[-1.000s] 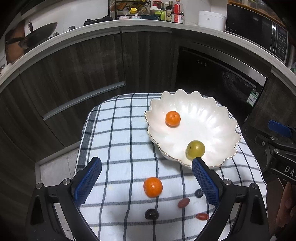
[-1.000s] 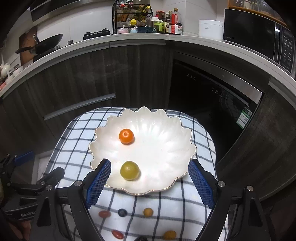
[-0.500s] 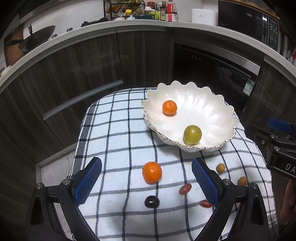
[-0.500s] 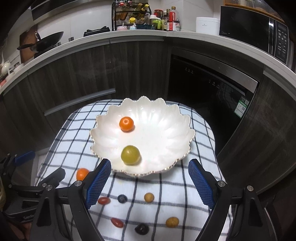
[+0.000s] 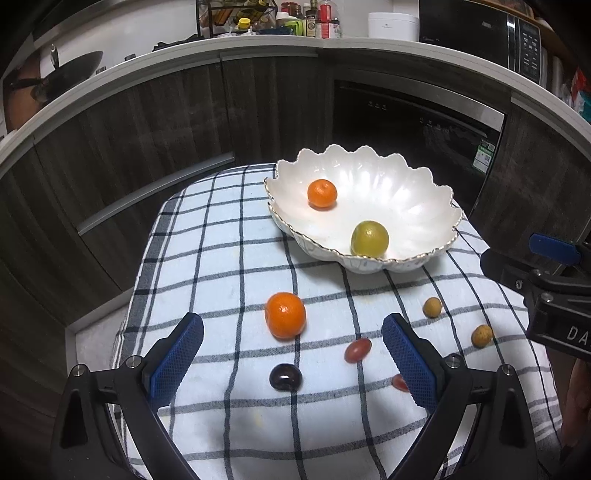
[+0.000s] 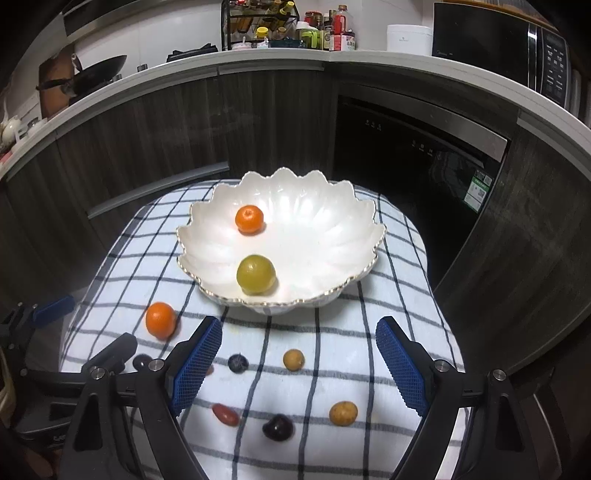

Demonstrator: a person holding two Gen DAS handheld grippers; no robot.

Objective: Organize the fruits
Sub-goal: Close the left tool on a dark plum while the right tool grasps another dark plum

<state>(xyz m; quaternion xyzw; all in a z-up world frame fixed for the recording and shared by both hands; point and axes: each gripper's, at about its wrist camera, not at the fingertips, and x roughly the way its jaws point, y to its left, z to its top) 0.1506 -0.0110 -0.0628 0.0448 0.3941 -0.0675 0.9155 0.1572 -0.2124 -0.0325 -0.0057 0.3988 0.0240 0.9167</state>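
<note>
A white scalloped bowl (image 5: 417, 206) (image 6: 325, 229) holds a small orange (image 5: 322, 194) (image 6: 250, 219) and a yellow-green fruit (image 5: 369, 238) (image 6: 256, 274). On the checked cloth in front of it lie a loose orange (image 5: 285, 315) (image 6: 160, 320), a dark plum (image 5: 284, 376) (image 6: 277, 427), red grape tomatoes (image 5: 357, 350) (image 6: 225, 414), a blue-black berry (image 6: 238, 362) and two tan round fruits (image 5: 432, 307) (image 6: 293, 359). My left gripper (image 5: 291, 354) hangs open above the loose orange and plum. Over the small fruits my right gripper (image 6: 299, 365) is open too, holding nothing.
The small table (image 6: 406, 258) stands before dark kitchen cabinets (image 5: 147, 140) and a built-in appliance (image 6: 417, 147). The counter behind carries a wok (image 6: 99, 68), a bottle rack (image 6: 258, 26) and a microwave (image 6: 517, 40). The cloth drops off at the table's edges.
Both grippers have drawn back and sunk. The bowl sits higher in both views, and the loose fruits in front of it have come into view. Both stay open.
</note>
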